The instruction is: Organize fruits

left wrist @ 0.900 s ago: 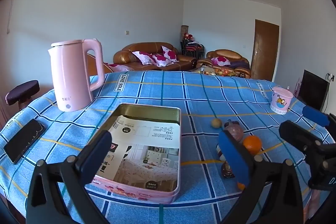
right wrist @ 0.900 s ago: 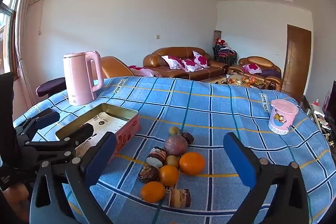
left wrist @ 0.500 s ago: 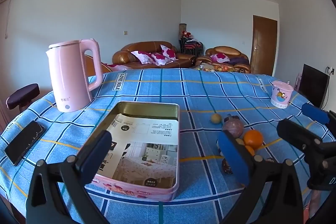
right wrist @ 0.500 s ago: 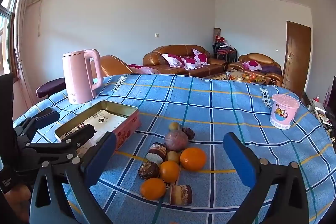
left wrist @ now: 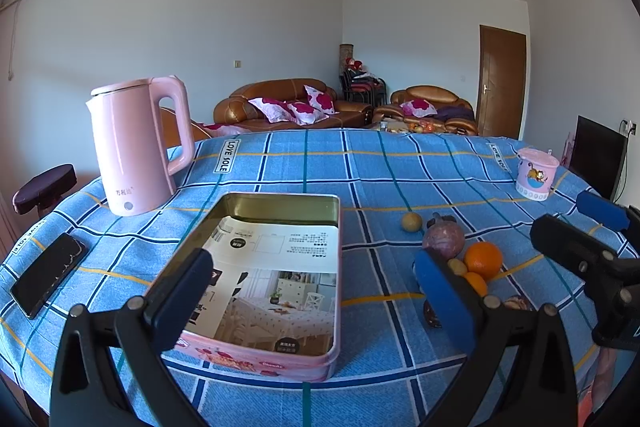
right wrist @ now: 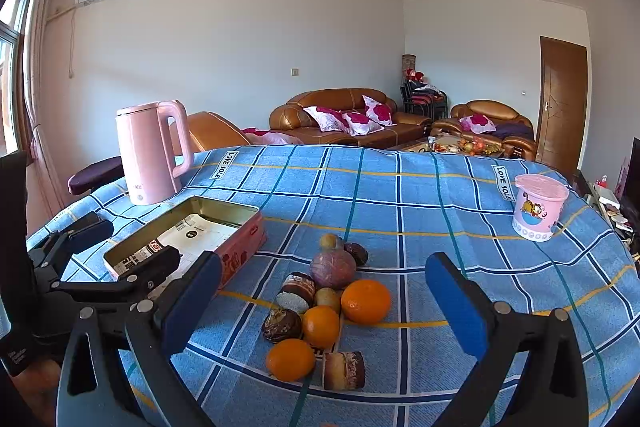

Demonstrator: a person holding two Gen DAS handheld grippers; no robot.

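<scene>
Fruit pile: oranges [right wrist: 365, 301], a round purple fruit [right wrist: 333, 269], small yellow-brown fruits [right wrist: 329, 241] and dark striped pieces [right wrist: 296, 291], bunched together at lower centre of the right wrist view, on the blue checked tabletop [right wrist: 420, 195].
Tin: open pink tin [left wrist: 276, 287], shallow, lined with a printed sheet, lower centre of the left wrist view; in the right wrist view it sits left of the pile, near but apart.
Left claw [left wrist: 312, 291]: released, jaws wide, nothing between the pads; it hovers over the tin's near end.
Right claw [right wrist: 324, 295]: released, jaws wide, framing the fruit pile but touching none of it.
Handling, oranges: probably firm, fairly heavy for their size, skin grippy enough; round, so likely to roll if nudged off-centre.
Handling, purple fruit: looks smooth and round; likely more slippery, wants a centred squeeze.
Handling, dark pieces: surface looks soft or crumbly; cannot tell what they are, so a light pinch seems wise.
Where to grip: across the widest middle of one fruit, pads on opposite sides; the nearest orange [right wrist: 291, 359] at the pile's front edge offers the clearest approach.
Bystanders: pink kettle [left wrist: 138, 147] upper left, pink cup [right wrist: 540, 207] right, phone [left wrist: 48, 279] far left.
</scene>
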